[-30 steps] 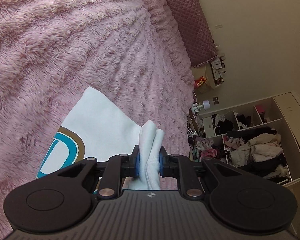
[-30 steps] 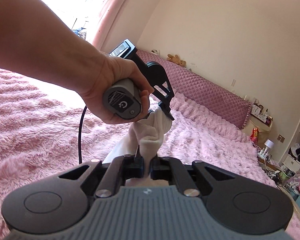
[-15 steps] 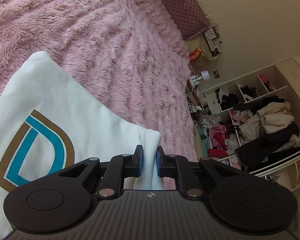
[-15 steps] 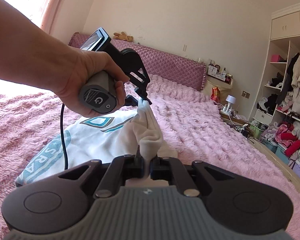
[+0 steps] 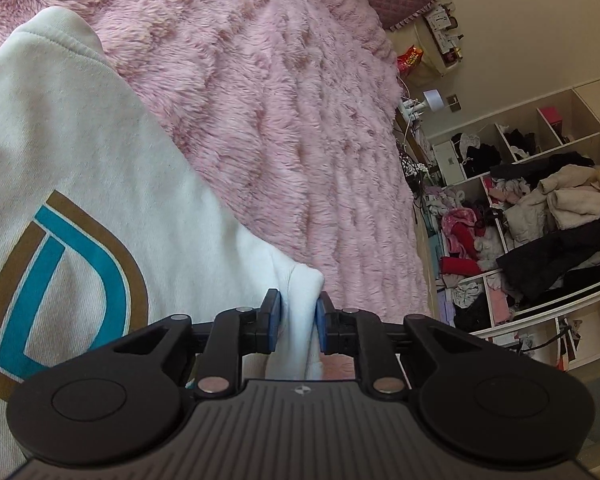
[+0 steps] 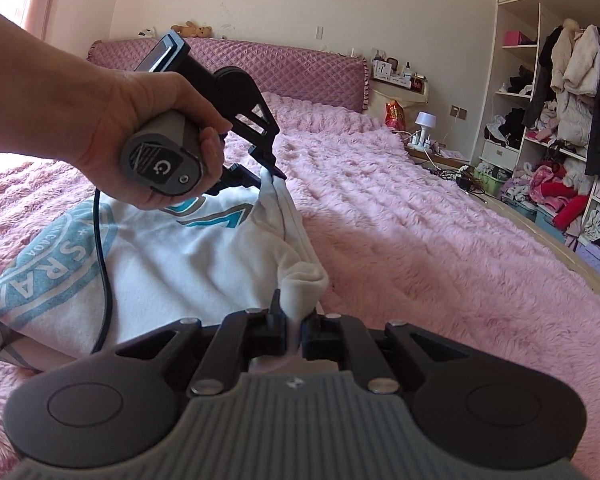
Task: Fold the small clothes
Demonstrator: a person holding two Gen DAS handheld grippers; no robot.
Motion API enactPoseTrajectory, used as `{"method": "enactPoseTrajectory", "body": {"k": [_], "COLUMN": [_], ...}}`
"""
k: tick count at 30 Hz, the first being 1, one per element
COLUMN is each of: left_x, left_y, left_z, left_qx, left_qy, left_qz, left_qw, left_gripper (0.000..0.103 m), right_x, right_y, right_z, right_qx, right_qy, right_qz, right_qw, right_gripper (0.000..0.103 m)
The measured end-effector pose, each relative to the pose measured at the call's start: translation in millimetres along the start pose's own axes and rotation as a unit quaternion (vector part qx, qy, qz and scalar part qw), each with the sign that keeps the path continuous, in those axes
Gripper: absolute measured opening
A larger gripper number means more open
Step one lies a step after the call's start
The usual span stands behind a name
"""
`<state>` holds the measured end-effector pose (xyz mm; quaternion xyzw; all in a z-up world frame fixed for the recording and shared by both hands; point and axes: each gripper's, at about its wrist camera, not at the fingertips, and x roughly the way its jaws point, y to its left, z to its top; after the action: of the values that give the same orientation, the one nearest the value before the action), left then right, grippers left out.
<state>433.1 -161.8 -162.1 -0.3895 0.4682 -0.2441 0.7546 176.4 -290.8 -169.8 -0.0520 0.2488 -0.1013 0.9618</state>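
**Keep the edge taut while laying it down**

Across the pink blanket [image 6: 420, 248], the white garment [image 6: 172, 264] hangs pinched by both the left gripper [image 5: 298, 322] and right gripper [image 6: 294, 326]. Lower both corners together, evenly, before letting go.

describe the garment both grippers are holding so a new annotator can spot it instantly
On the pink fluffy bedspread that covers the bed, look at the near left part. The white sweatshirt lies there, one edge pinched in the jaws of the left gripper and the right gripper. Its teal and brown print marks it out from the clothes on the shelves.
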Motion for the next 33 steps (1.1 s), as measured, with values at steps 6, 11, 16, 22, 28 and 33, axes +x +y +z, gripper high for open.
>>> {"method": "enactPoseTrajectory", "body": {"k": [6, 11, 16, 22, 28, 33], "left_x": [-50.6, -145.6, -228.0, -248.8, -237.5, -228.9], "left_y": [-11.8, -4.6, 28.8, 54.6, 59.7, 51.3], "left_z": [-5.3, -65.3, -133.7, -169.7, -181.8, -186.7], "left_qx": [0.043, 0.17, 0.249, 0.312, 0.337, 0.357], "left_qy": [-0.001, -0.006, -0.031, -0.011, -0.014, -0.028], "left_qz": [-0.08, -0.022, 0.079, 0.176, 0.191, 0.2], "left_qw": [0.9959, 0.9851, 0.9646, 0.9336, 0.9216, 0.9118], "left_gripper": [0.027, 0.038, 0.05, 0.056, 0.056, 0.056], "right_x": [2.3, -11.4, -26.6, -30.6, -23.4, -24.8], "right_y": [-19.6, -76.1, -94.9, -84.2, -83.4, -82.5], "right_z": [-5.7, -5.2, -17.2, -24.8, -31.3, -25.1], "right_qx": [-0.002, 0.168, 0.223, 0.266, 0.348, 0.349], "right_qy": [0.015, 0.037, 0.038, 0.058, 0.096, 0.095], "right_qz": [-0.028, 0.051, 0.115, 0.179, 0.172, 0.17], "right_qw": [1.0, 0.984, 0.967, 0.945, 0.916, 0.916], "right_gripper": [0.017, 0.023, 0.034, 0.043, 0.043, 0.043]}}
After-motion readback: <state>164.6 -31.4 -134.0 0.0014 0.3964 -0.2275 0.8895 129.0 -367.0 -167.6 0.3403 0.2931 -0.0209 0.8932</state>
